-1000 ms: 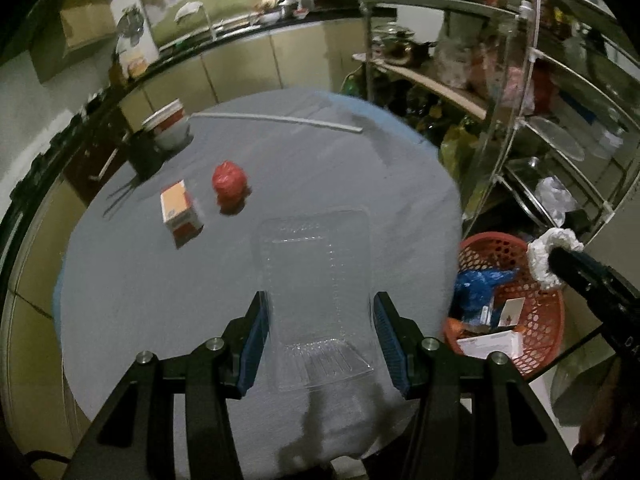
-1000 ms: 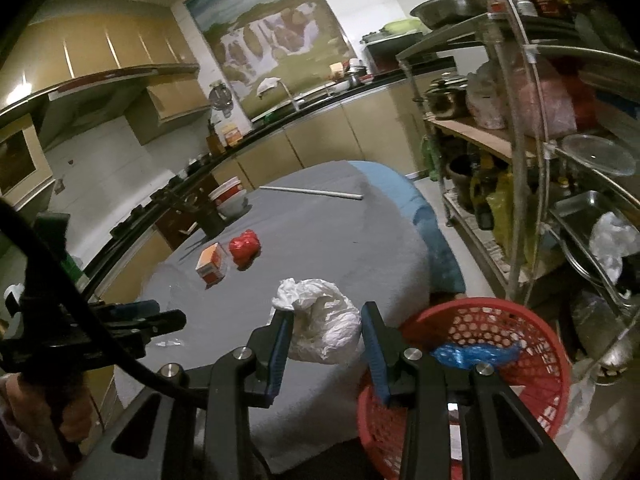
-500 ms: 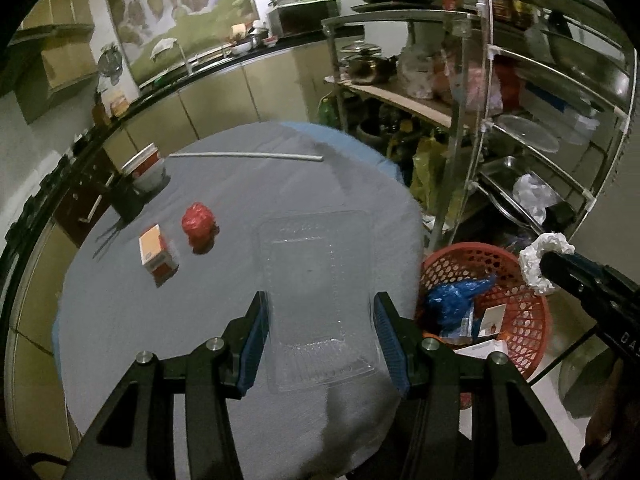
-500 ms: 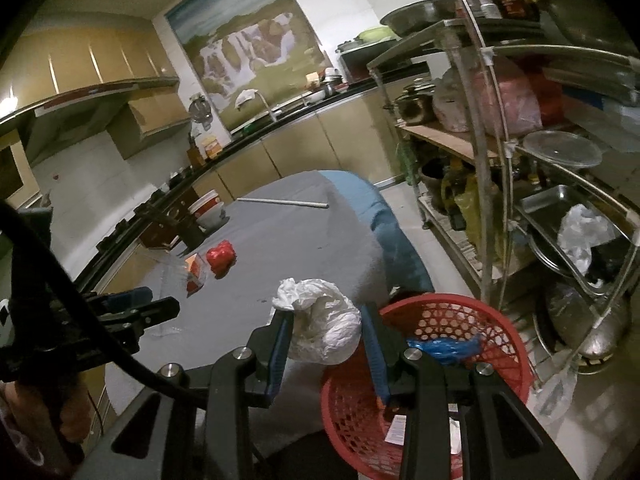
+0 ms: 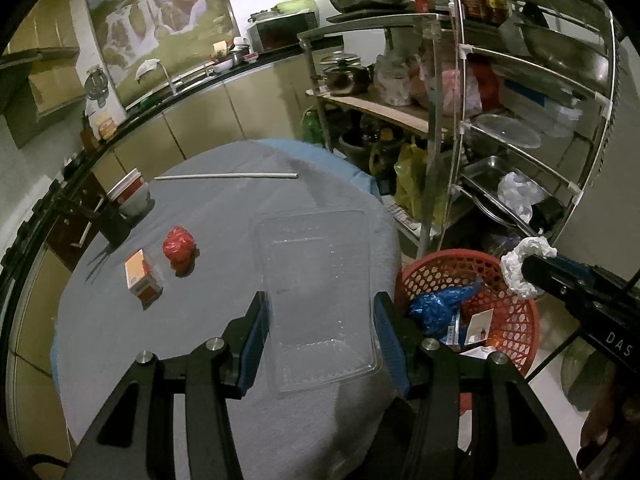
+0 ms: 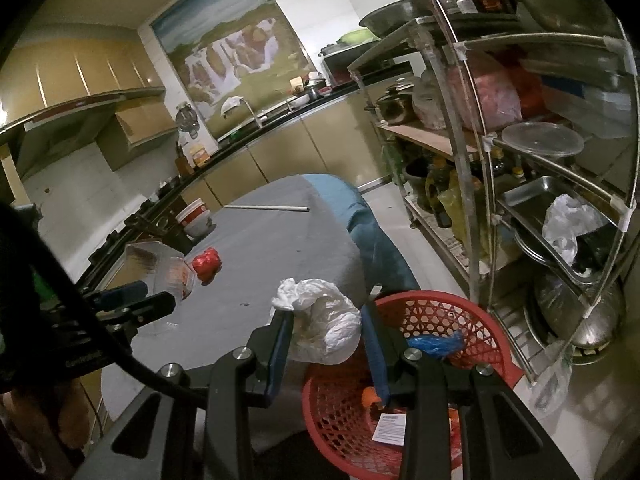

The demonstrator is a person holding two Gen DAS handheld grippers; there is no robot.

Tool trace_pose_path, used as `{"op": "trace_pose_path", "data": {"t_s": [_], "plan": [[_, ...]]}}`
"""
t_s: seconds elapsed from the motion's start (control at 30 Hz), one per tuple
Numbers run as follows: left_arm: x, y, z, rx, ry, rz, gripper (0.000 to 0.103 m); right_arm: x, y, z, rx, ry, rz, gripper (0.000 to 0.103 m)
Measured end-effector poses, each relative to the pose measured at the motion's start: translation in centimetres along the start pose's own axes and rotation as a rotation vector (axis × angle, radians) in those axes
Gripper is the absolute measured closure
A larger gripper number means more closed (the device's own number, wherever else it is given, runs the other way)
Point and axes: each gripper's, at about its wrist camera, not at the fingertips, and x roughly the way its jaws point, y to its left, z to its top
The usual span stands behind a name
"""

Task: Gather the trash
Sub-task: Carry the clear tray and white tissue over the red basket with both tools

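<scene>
My left gripper (image 5: 320, 332) clamps the clear tray (image 5: 316, 292) above the grey table (image 5: 224, 216); my right gripper (image 6: 326, 344) squeezes the white wad (image 6: 324, 330) by the red basket (image 6: 432, 320). Shelves (image 5: 520, 120) stand behind. The basket looks nearer than a second ago. Both grippers tilt downward.

Clear plastic tray (image 5: 318, 300) is sitting gripped betw. blue pads, long axis pointing away, held above grey table. Crumpled white plastic bag (image 6: 324, 330) is being pinched in the other pads, hanging over table edge just beside red mesh basket (image 6: 440, 312). Basket is sitting on floor next to table, holding a blue bag (image 5: 438, 304), cards & paper bits. Red crumpled wad (image 5: 179, 245) & small orange box (image 5: 138, 276) are lying on table, close together but apart.
</scene>
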Motion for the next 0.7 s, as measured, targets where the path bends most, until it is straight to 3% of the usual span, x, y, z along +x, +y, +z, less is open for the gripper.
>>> {"op": "trace_pose_path", "data": {"t_s": [0.7], "plan": [[1.1, -2.2, -0.6, 0.062, -0.009, -0.042, 0.049, 0.4, -0.8, -0.4, 0.032, 0.014, -0.023, 0.065]]}}
